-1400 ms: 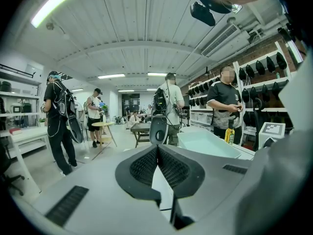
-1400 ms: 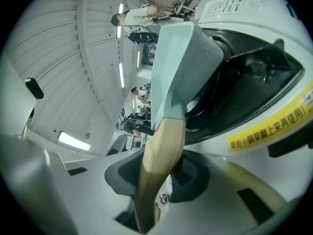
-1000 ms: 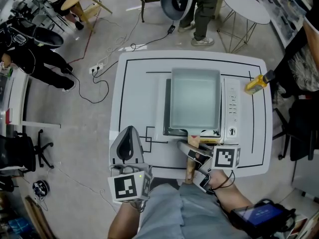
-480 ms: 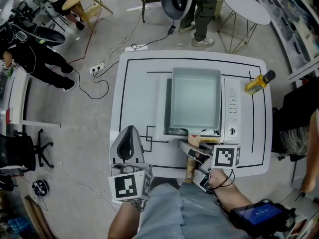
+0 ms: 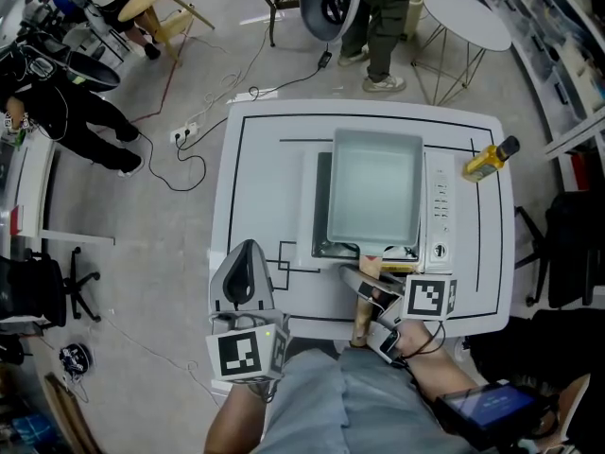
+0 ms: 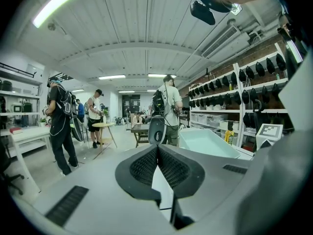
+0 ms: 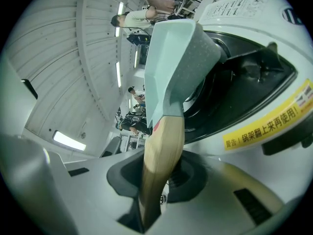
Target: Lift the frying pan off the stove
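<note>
A square pale-green frying pan (image 5: 373,183) with a wooden handle (image 5: 363,303) is over the white stove (image 5: 440,206) in the middle of the table. My right gripper (image 5: 371,293) is shut on that handle at the table's front edge. In the right gripper view the handle (image 7: 164,151) runs between the jaws up to the pan (image 7: 171,58). There a dark gap shows between the pan's underside and the stove's black cooktop (image 7: 254,67). My left gripper (image 5: 246,258) hovers at the front left, shut and holding nothing (image 6: 157,153).
A yellow bottle (image 5: 489,159) lies at the table's right edge. Behind the table stand a round white table (image 5: 468,12), a person's legs (image 5: 383,26) and floor cables (image 5: 203,112). More people are at the far left (image 5: 57,83).
The pan has shifted slightly to the right over the stove, still held by the right gripper. A person at the right edge has left the view. The left gripper has not moved.
</note>
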`<state>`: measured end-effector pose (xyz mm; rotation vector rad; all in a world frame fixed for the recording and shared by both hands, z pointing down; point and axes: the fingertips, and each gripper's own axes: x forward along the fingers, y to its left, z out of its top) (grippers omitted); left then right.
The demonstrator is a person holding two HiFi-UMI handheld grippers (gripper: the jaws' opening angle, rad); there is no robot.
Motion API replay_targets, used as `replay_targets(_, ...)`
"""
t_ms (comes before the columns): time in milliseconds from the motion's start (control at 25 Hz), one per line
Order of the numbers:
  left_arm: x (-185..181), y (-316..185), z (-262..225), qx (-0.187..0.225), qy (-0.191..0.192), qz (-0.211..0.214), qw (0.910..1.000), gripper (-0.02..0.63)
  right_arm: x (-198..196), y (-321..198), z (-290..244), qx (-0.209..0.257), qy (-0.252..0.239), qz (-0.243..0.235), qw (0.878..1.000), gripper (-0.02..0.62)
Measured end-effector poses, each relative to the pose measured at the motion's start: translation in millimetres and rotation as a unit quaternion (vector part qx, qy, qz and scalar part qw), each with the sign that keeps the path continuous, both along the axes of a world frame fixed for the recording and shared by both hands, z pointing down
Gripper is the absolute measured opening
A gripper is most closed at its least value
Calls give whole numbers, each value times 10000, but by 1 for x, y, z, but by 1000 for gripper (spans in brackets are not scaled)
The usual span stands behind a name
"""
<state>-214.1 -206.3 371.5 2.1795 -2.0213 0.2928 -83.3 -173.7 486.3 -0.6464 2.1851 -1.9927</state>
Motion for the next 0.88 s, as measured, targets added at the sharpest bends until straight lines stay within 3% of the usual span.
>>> replay_targets(280,2,1,-3,95,126,85,9998,18,4,-1,-11,104,176,76,9998,100)
replay_targets(440,9,4,-5,154,209,189,9995,18,5,3,-32,161,30,92,9998,100)
replay_targets(880,30,11,-21,411,464,406,9973,18,20,11,-91,706,49,71,9975,100)
